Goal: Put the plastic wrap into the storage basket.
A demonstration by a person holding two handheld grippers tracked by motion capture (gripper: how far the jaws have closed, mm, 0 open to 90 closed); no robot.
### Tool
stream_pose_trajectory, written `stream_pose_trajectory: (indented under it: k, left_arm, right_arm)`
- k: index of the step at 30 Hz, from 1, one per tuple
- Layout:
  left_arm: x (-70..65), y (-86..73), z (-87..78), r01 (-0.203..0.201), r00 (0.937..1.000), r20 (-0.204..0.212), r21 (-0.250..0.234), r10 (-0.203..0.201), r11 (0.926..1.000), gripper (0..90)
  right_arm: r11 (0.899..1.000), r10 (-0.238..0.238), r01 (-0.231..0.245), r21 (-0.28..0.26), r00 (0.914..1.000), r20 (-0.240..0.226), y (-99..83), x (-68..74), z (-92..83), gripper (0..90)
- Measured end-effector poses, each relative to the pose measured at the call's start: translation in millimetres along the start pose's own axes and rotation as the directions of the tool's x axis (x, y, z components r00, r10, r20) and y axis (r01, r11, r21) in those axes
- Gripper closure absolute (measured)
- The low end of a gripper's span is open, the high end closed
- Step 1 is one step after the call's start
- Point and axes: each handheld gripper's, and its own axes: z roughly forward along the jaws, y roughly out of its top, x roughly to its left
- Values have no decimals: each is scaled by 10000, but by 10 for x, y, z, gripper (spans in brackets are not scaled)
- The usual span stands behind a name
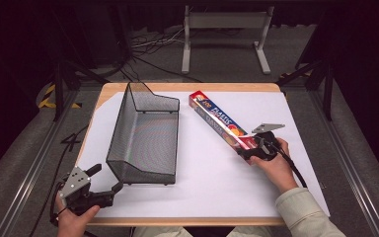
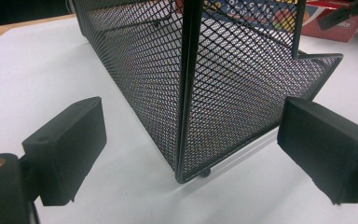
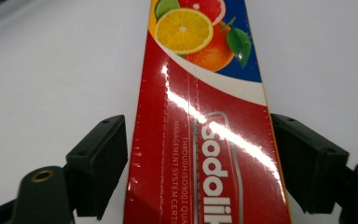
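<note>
Resting on: a white sheet (image 1: 212,173) covers the wooden table (image 1: 187,87), and both things lie on it.
Mesh basket: the black wire mesh basket (image 1: 145,133) stands upright left of centre, long axis running from 6 to 12 o'clock, with a taller wall at its far end.
Plastic wrap box: the long red and blue plastic wrap box (image 1: 219,123) lies flat at about 2 o'clock from the basket and apart from it, slanting from 11 o'clock down to 5 o'clock; citrus fruit is printed on it.
Right gripper: the right gripper (image 1: 256,148), held in the right hand (image 1: 276,165), sits at the near end of the box. In the right gripper view its jaws straddle the box (image 3: 205,140); the right jaw lies against the box edge, the left jaw shows a thin gap, so a firm grip cannot be told.
Left gripper: the left gripper (image 1: 107,178), held in the left hand (image 1: 74,217), is at 7 o'clock from the basket, near the table's front edge.
Left jaws: spread wide with nothing between them; in the left gripper view they frame the basket's near corner (image 2: 186,116) without touching it.
Background: a grey metal stand (image 1: 224,29) and loose cables (image 1: 148,47) lie on the floor at 12 o'clock.
</note>
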Motion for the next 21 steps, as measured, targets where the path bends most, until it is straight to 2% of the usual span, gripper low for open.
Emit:
stream_pose_trajectory:
  k: [3, 5, 9, 12, 21]
  left_arm:
    - [3, -4, -10, 2, 10000, -39, -5, -2, 10000, 87]
    - [7, -8, -13, 75, 9999, -72, -31, -76, 10000, 87]
    - [8, -9, -23, 144, 9998, -106, -64, -145, 9999, 87]
    - [8, -7, -23, 163, 9998, -127, -68, -164, 9998, 88]
    - [20, -4, -25, 217, 9996, -161, -68, -218, 9997, 87]
  right_arm:
    - [9995, -167, 164, 261, 9998, 117, -19, 6, 48, 281]
    - [9990, -195, 196, 396, 9998, -18, -22, 8, 80, 277]
    - [9991, -344, 339, 256, 9992, 193, -19, 29, 80, 306]
    - [9993, -371, 370, 36, 9991, 212, -12, 31, 53, 367]
    - [9991, -348, 335, 263, 9982, 495, 16, 57, 37, 398]
